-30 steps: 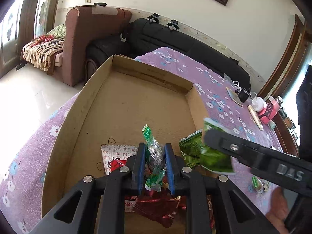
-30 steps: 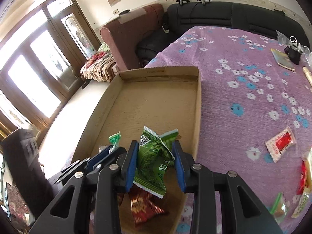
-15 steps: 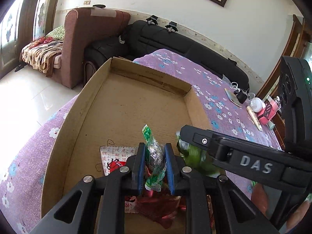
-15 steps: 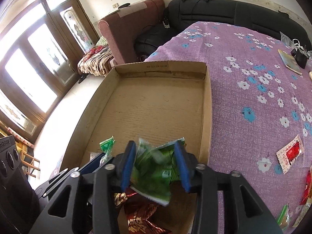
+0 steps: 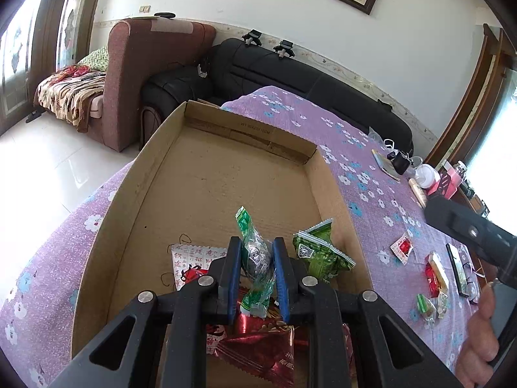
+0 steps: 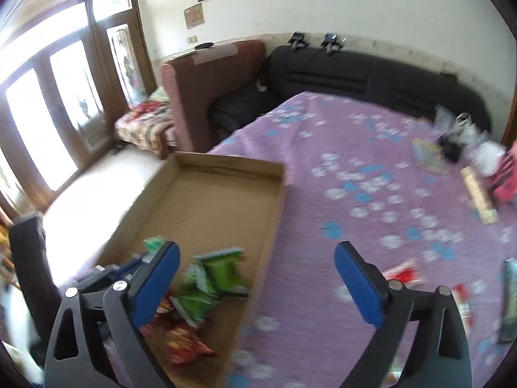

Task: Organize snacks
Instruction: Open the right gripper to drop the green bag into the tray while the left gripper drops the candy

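Through my left wrist view, my left gripper (image 5: 256,270) pinches a clear green-ended wrapped candy (image 5: 255,258) over the shallow brown cardboard tray (image 5: 206,181); the crinkled green snack packet (image 5: 320,252) now lies inside, 1 more sorted. Through my right, my right gripper (image 6: 257,278) has just been opening, spread and empty.

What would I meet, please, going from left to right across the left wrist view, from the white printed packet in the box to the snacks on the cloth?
white printed packet → green-and-clear packet in the left gripper → green snack bag → box's right wall → small red-and-white sachet → red-and-white packet
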Motion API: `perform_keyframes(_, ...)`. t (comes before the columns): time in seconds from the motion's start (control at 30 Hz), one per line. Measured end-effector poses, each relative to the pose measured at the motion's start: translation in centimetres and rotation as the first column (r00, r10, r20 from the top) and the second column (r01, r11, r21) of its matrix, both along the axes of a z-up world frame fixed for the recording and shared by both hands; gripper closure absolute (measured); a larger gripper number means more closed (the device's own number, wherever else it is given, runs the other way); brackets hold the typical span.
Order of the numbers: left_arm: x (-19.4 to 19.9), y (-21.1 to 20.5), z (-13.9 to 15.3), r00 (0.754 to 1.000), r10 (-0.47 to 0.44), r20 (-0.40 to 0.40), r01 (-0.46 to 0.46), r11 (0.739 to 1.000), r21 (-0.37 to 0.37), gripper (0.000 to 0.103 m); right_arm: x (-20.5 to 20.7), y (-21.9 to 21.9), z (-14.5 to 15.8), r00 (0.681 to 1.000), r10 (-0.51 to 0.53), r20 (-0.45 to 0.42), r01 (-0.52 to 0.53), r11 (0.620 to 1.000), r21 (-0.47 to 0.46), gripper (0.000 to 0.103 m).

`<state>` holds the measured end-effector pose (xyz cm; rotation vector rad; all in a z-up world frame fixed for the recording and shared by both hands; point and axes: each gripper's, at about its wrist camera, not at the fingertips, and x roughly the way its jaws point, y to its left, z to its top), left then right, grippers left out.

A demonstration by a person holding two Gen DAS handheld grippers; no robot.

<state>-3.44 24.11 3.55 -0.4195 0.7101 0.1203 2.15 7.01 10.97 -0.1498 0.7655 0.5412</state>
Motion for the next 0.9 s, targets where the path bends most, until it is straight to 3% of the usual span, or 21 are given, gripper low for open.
perform_keyframes(0.07,-0.1,0.0,0.0,1.0,0.001,0.001,-0.001,1.0,0.001,0.083,0.1,-2.2,0.0,0.999,-0.038,-0.027,0.038,0.999,0.022,0.004)
perform_keyframes(0.2,-0.1,0.0,0.1,1.0,0.003,0.004,-0.003,1.0,0.005,0.083,0.3,-7.4,-0.6,0.992,-0.087,-0.093,0.102,0.98,0.171,0.004)
perform_keyframes(0.27,-0.2,-0.1,0.1,1.0,0.004,0.006,-0.004,1.0,0.012,0.083,0.3,-11.4,-1.3,0.973,-0.194,-0.129,0.223,0.934,0.281,0.004)
perform_keyframes(0.33,-0.2,-0.2,0.2,1.0,0.003,0.008,-0.003,1.0,0.018,0.083,0.6,-14.5,-2.0,0.927,-0.323,-0.193,0.37,0.876,0.311,0.004)
perform_keyframes(0.37,-0.2,-0.2,0.2,1.0,0.002,0.008,-0.003,1.0,0.021,0.083,1.0,-16.1,-2.4,0.907,-0.354,-0.229,0.411,0.863,0.294,0.004)
perform_keyframes(0.43,-0.3,-0.2,0.2,1.0,0.004,0.01,-0.004,1.0,0.023,0.083,1.5,-17.7,-2.6,0.912,-0.341,-0.228,0.393,0.885,0.251,0.005)
perform_keyframes(0.5,-0.3,-0.2,0.2,1.0,0.005,0.012,-0.006,1.0,0.021,0.083,1.0,-18.8,-1.7,0.941,-0.315,-0.126,0.335,0.921,0.198,0.005)
perform_keyframes(0.6,-0.3,-0.1,0.2,1.0,0.007,0.012,-0.007,1.0,0.021,0.083,0.1,-20.6,-0.6,0.956,-0.293,-0.015,0.29,0.938,0.191,0.005)
perform_keyframes(0.77,-0.3,-0.2,0.3,1.0,0.01,0.009,-0.011,0.999,0.043,0.083,1.0,-22.5,-2.4,0.94,-0.33,-0.088,0.337,0.938,0.085,0.004)
perform_keyframes(0.9,-0.3,-0.6,0.3,1.0,0.011,0.003,-0.011,0.997,0.074,0.083,1.1,-22.8,-3.9,0.938,-0.344,-0.04,0.34,0.937,-0.083,0.004)
